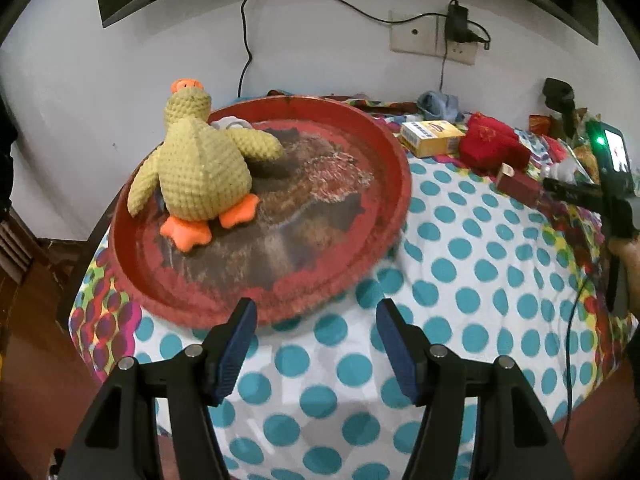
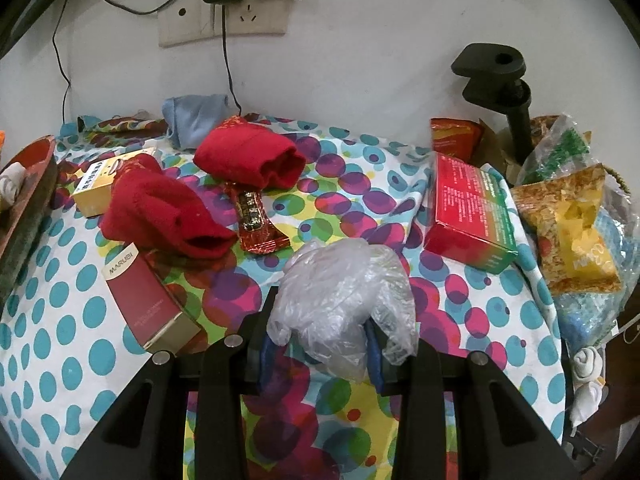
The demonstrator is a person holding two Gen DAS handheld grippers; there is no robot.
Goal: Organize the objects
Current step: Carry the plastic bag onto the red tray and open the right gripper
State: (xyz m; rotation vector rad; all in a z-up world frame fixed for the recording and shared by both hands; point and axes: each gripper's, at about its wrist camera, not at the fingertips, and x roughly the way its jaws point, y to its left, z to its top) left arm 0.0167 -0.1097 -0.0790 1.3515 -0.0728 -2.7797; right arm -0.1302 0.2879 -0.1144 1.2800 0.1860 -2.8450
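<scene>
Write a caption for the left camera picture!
Yellow knitted plush duck sits on round red tray; open left gripper hovers nearby.

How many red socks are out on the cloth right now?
2. One red sock lies beside the maroon box; the other red sock lies farther back, near the blue cloth. More may be hidden under clutter.

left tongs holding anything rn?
No, the left tongs stand open over the dotted cloth, nothing between them, short of the red tray.

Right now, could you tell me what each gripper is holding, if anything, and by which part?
The right gripper pinches a crumpled clear plastic bag by its near, lower bunch. The left gripper holds nothing; its jaws stand open.
</scene>
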